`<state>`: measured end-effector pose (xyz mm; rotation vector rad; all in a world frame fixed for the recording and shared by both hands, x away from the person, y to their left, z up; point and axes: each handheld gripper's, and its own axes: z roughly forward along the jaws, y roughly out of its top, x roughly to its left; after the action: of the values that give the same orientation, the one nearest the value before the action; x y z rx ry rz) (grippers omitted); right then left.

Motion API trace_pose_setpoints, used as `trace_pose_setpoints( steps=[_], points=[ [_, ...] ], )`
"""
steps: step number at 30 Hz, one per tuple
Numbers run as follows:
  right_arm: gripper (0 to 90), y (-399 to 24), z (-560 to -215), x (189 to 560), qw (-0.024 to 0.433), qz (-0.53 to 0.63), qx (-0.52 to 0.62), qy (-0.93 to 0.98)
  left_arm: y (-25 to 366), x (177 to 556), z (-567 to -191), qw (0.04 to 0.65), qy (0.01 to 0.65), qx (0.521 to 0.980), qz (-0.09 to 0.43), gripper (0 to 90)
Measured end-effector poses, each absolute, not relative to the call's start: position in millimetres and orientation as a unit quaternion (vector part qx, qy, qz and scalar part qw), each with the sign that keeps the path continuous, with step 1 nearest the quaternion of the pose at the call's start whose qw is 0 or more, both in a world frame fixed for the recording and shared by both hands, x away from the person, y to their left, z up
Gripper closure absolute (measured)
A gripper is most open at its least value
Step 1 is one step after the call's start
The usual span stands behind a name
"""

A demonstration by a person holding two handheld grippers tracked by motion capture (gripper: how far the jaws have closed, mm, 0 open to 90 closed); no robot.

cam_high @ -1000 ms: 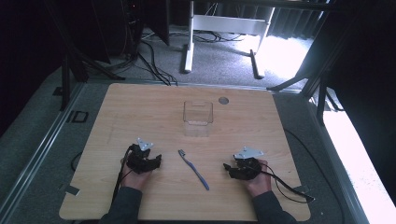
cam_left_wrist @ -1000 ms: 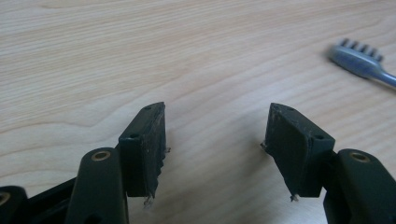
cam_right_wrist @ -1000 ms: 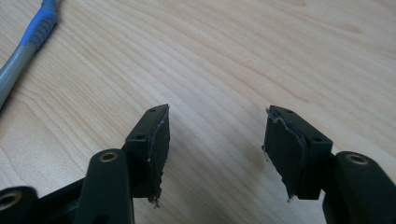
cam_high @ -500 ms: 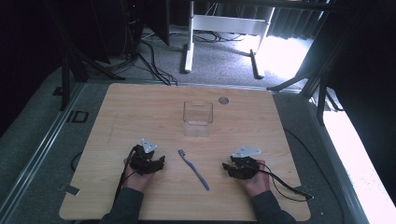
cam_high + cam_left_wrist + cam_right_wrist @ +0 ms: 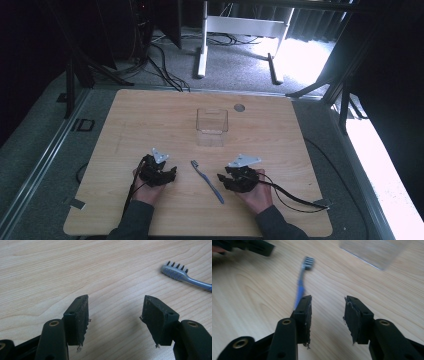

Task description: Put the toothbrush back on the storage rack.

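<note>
Your left gripper [image 5: 115,315] sits low over the wooden table [image 5: 130,125], jaws spread, nothing between them. Your right gripper [image 5: 327,312] also has its jaws apart, empty. The blue toothbrush [image 5: 207,181] lies flat between both grippers, bristle head toward the clear plastic box [image 5: 212,126], which stands farther back, mid-table.

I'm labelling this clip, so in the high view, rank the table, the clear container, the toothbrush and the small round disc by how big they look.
1. Table
2. Clear container and toothbrush: the toothbrush looks longer, the container bulkier, so unranked
3. Round disc
</note>
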<state>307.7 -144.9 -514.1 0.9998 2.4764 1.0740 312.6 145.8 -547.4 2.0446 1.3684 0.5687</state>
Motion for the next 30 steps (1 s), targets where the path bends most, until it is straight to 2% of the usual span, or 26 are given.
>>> trace_pose_setpoints(
  steps=[11,30],
  points=[
    [71.6,-92.7,-507.3,312.2,0.1,0.341,0.32,0.878,148.1,312.9,-545.9,0.305,0.518,0.77,0.216,38.5],
    [74.3,-83.1,-512.4,332.7,0.048,0.25,0.353,0.9,147.3,313.3,-546.3,0.304,0.517,0.77,0.217,38.5]
  ],
)
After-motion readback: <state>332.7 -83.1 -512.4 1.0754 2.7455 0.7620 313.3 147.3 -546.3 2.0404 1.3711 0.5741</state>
